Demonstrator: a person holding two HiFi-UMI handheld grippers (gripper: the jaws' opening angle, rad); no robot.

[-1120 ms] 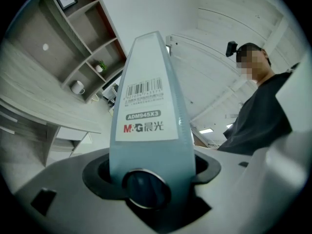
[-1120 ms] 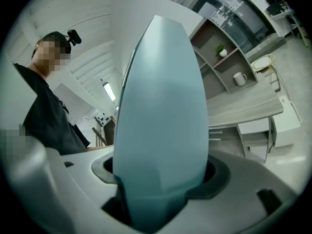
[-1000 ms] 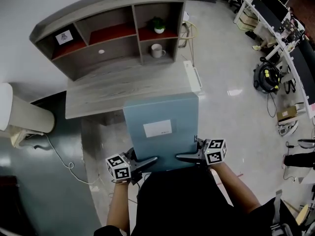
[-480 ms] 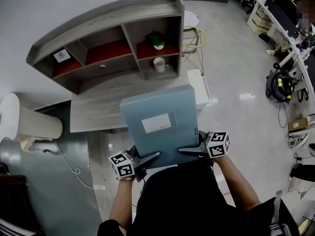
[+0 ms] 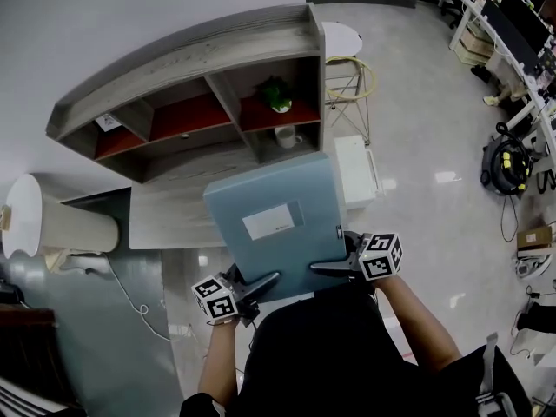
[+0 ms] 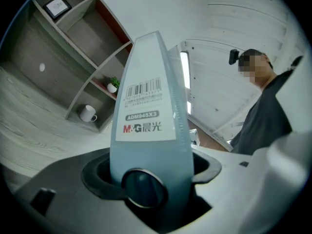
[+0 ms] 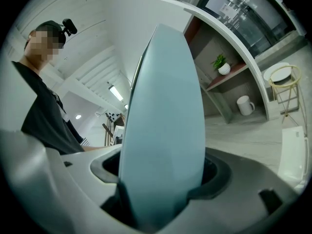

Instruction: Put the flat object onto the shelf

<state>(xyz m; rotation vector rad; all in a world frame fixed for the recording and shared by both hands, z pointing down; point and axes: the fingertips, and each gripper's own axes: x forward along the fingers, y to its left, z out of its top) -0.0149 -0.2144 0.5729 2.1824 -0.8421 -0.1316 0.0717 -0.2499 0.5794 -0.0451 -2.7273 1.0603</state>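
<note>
My left gripper (image 5: 273,279) and right gripper (image 5: 316,270) grasp the blue file (image 5: 276,222) in the air, right jaws opening. At 12 o'clock: shelf (image 5: 187,55), mug (image 5: 286,135), plant (image 5: 278,94), grey surface (image 5: 169,220); glossy floor (image 5: 434,146) at 3 o'clock.

Folder (image 5: 287,189) label (image 5: 272,221) print seemingly unreadable.

1. One blue-grey file box (image 5: 300,185) was in view, with one white label (image 5: 273,221) on its face.
2. One grey shelf unit (image 5: 182,57) stood there, with five open compartments.
3. One white mug (image 5: 285,135) sat in the shelf unit.
4. One small potted plant (image 5: 278,95) was there.
5. One framed picture (image 5: 108,122) was there.
6. One grey desk (image 5: 169,220) was there.
7. One round white-topped stool (image 5: 341,36) stood on the floor.
8. One white cylinder (image 5: 52,224) lay at the left.
</note>
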